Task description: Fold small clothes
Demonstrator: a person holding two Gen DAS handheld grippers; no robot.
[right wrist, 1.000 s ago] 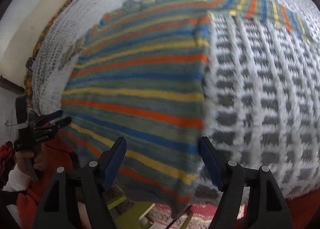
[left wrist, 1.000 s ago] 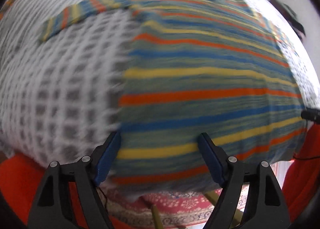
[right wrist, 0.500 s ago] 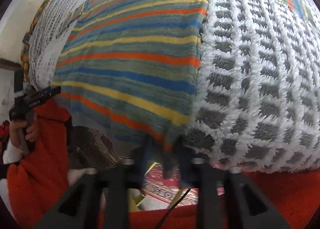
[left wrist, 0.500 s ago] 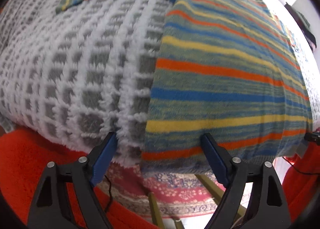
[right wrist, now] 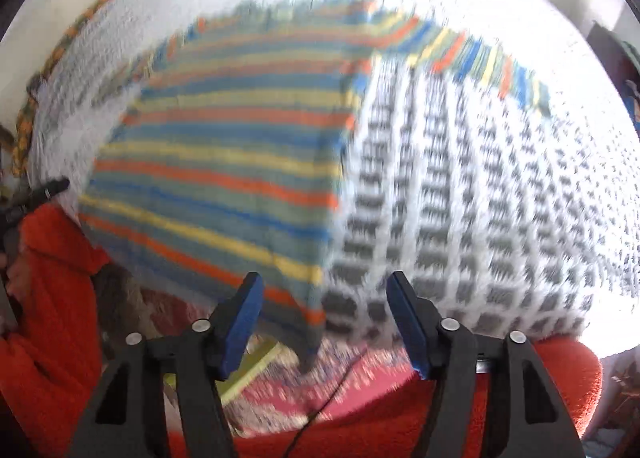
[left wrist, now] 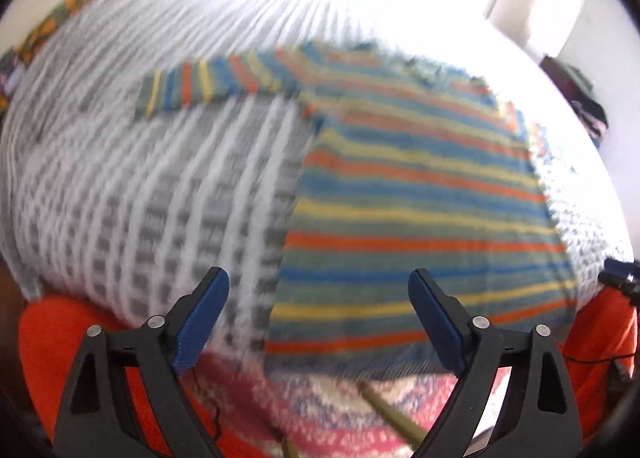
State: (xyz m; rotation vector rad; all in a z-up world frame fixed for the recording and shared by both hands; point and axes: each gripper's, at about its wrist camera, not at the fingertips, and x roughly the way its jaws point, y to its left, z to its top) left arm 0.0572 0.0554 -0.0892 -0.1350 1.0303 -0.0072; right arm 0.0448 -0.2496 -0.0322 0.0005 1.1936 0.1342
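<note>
A small sweater (left wrist: 420, 218) striped in blue, yellow, orange and grey-green lies flat on a white and grey checked blanket (left wrist: 180, 198), one sleeve (left wrist: 208, 86) stretched out to the left. My left gripper (left wrist: 318, 310) hovers above the hem's left corner, its jaws opening with nothing between the pads. In the right wrist view the sweater (right wrist: 224, 162) fills the left half and its other sleeve (right wrist: 472, 54) runs right. My right gripper (right wrist: 324, 318) hangs over the hem's right corner, jaws opening, pads clear of the cloth. Both views are motion-blurred.
The blanket (right wrist: 500, 198) drapes over the bed's near edge. Below it lie a red patterned rug (left wrist: 320, 418) and a yellow-green wooden piece (right wrist: 248, 370). Orange fleece sleeves (right wrist: 52, 298) sit at the lower corners. The other gripper's tip (left wrist: 618, 282) shows at the right edge.
Both grippers have lifted and drawn back from the hem, so more of the bed shows. The right jaws, shut at the hem corner half a second ago, stand apart again. The left jaws widened.
</note>
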